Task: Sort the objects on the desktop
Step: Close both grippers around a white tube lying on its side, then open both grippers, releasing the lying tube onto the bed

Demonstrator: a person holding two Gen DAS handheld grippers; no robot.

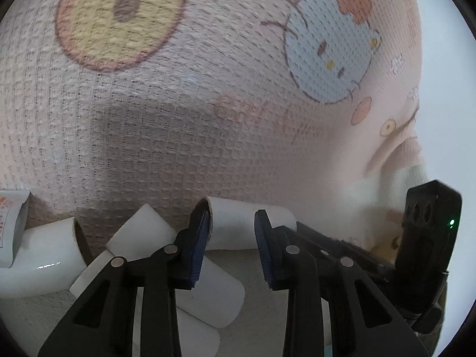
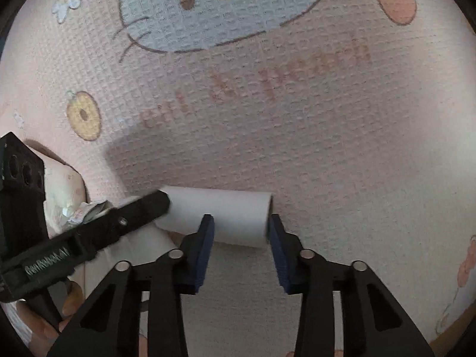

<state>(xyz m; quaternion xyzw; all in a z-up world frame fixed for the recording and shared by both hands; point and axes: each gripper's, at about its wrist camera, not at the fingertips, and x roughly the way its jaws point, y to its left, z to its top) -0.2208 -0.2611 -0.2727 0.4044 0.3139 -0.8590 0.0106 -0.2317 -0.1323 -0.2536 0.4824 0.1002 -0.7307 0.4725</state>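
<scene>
A white cardboard tube (image 1: 235,217) lies crosswise on the pink cat-print cloth (image 1: 148,125). My left gripper (image 1: 232,229) straddles the tube's left part. Its left pad sits at the tube's open end and its right pad lies over the body, with no clear pinch. The same tube (image 2: 238,208) appears in the right wrist view. There my right gripper (image 2: 241,226) straddles the tube's right part, with one pad at the end face and the other over the body. A finger (image 2: 142,211) of the left gripper reaches the tube's left end.
Several more white tubes (image 1: 50,258) (image 1: 142,229) (image 1: 208,297) lie at the lower left beside a labelled white item (image 1: 9,226). Crumpled paper (image 2: 80,211) sits behind the left gripper. The cloth's edge (image 2: 458,315) runs at the lower right.
</scene>
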